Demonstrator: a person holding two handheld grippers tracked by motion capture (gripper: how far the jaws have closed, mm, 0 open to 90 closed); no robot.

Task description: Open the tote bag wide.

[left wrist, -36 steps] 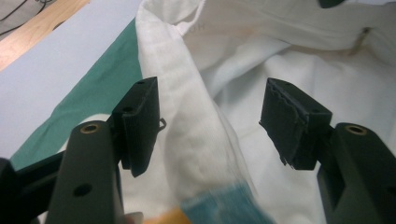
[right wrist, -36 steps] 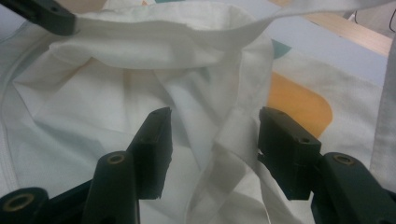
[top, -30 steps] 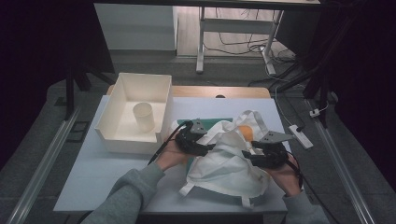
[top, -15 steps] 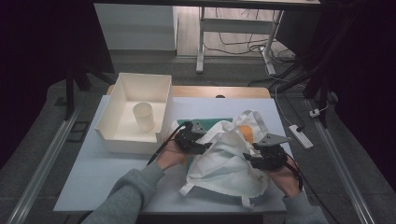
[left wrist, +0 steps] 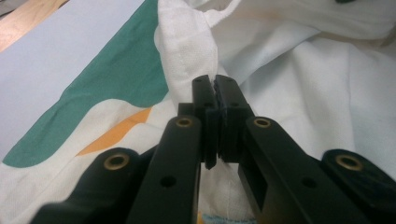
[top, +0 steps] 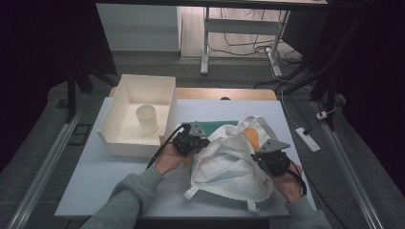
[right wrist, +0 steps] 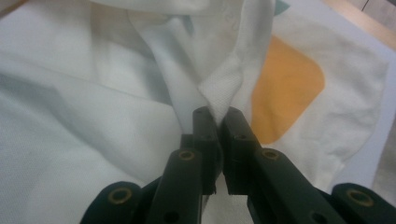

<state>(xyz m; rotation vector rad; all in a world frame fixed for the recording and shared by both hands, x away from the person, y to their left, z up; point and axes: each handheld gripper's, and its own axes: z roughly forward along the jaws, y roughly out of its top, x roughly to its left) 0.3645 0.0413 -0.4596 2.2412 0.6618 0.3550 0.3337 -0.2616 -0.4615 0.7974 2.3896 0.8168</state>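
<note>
A white cloth bag (top: 229,164) with green and orange patches lies crumpled on the pale table (top: 95,176), right of centre. My left gripper (top: 204,142) is at the bag's left edge; its jaws have just been closing and now pinch a fold of the white fabric (left wrist: 187,51). My right gripper (top: 263,157) is at the bag's right side; its jaws have also just been closing and grip a raised fold of the bag (right wrist: 219,91) next to the orange patch (right wrist: 285,88). In the left gripper view the green patch (left wrist: 107,88) lies to the left of the jaws.
A white open bin (top: 119,138) stands at the table's left rear with a white cup (top: 147,119) upright inside. A wooden strip (top: 224,94) runs along the far edge. A power strip (top: 307,139) lies off the table's right side.
Both grippers have stayed at the bag's sides, and the bag's fabric has gathered slightly between them. The hands have barely shifted.
</note>
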